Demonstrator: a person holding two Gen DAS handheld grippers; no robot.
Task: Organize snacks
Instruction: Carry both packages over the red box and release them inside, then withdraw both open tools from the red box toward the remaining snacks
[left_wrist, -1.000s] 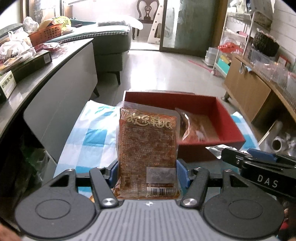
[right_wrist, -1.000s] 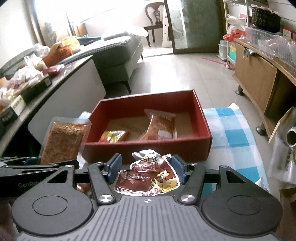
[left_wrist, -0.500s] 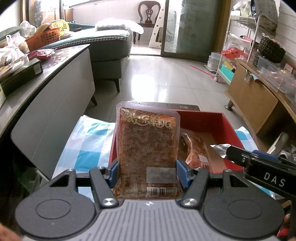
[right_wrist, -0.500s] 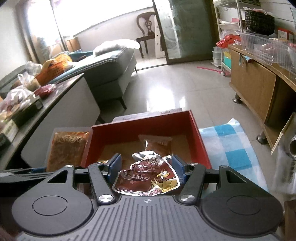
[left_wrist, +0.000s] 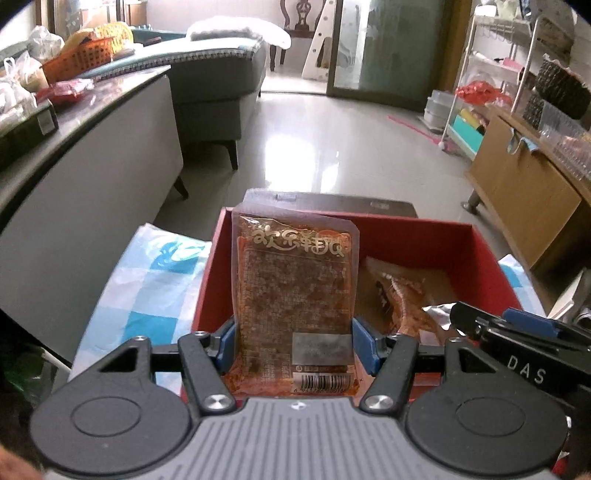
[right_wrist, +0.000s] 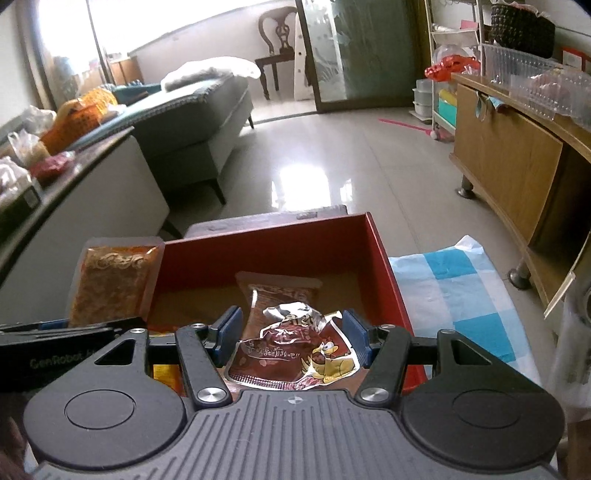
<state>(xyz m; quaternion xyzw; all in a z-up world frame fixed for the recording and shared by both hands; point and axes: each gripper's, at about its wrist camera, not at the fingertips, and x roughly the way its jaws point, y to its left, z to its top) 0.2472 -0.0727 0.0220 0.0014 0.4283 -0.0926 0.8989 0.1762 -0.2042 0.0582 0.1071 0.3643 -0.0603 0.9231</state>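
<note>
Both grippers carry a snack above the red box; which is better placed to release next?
Right, probably. The right gripper holds its brown foil packet over the red box interior; the left gripper's flat orange pack hangs nearer the left wall.

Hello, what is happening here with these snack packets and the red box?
A person is sorting snacks into the red box with two handheld grippers. The left gripper holds a flat orange packet upright over the box's near edge. The right gripper holds a crumpled brown packet above the box. One clear-wrapped snack already lies inside.
</note>
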